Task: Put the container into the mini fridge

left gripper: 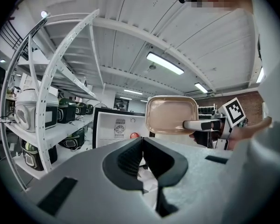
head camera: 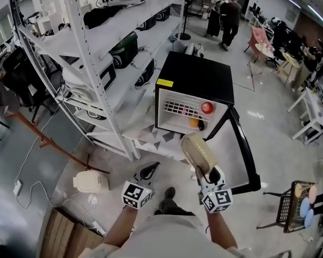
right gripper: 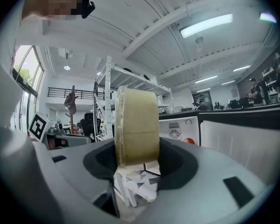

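The beige lidded container (head camera: 198,152) is held on edge in my right gripper (head camera: 203,172), whose jaws are shut on its lower rim, in front of the black mini fridge (head camera: 196,79). The fridge door (head camera: 242,149) hangs open to the right. Inside it are a red round item (head camera: 207,108) and an orange one (head camera: 194,123). In the right gripper view the container (right gripper: 136,127) stands upright between the jaws. My left gripper (head camera: 149,171) is shut and empty, to the container's left. From the left gripper (left gripper: 142,143) view I see the container (left gripper: 171,115) broadside.
A white shelving rack (head camera: 86,63) with black and white appliances fills the left. A white cooker (head camera: 90,181) sits on the floor, near a wooden crate (head camera: 59,233). A wire basket (head camera: 290,208) stands at right. The fridge rests on a patterned low stand (head camera: 151,136). People stand far back.
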A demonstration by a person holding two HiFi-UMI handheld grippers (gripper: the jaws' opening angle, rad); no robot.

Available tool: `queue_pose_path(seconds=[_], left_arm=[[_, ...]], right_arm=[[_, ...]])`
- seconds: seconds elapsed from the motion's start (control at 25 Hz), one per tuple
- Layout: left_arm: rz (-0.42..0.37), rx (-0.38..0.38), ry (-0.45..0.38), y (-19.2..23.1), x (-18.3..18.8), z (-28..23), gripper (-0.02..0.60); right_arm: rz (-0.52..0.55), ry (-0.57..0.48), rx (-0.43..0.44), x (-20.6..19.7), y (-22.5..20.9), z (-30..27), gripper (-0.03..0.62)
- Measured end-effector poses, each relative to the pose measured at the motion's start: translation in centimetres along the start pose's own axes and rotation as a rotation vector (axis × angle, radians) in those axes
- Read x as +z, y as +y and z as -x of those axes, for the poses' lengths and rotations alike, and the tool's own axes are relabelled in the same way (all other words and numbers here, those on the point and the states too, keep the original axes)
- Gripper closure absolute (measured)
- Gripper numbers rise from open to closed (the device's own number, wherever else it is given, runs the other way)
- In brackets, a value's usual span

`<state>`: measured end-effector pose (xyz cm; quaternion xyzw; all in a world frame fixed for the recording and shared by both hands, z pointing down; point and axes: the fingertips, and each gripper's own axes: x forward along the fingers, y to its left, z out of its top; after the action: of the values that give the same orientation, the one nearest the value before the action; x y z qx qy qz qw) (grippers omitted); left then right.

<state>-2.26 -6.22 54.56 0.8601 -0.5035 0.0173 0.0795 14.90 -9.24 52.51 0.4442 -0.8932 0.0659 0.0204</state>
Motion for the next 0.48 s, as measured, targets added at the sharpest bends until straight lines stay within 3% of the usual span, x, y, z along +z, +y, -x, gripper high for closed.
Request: queue_pose_path(seconds=[0.48], left_arm=[[0.004, 0.023, 0.026, 5.0, 1.1, -5.8, 0.577]], right_arm=[[-0.031, 0.014, 0.022, -0.2, -3.4, -7.4, 0.369]])
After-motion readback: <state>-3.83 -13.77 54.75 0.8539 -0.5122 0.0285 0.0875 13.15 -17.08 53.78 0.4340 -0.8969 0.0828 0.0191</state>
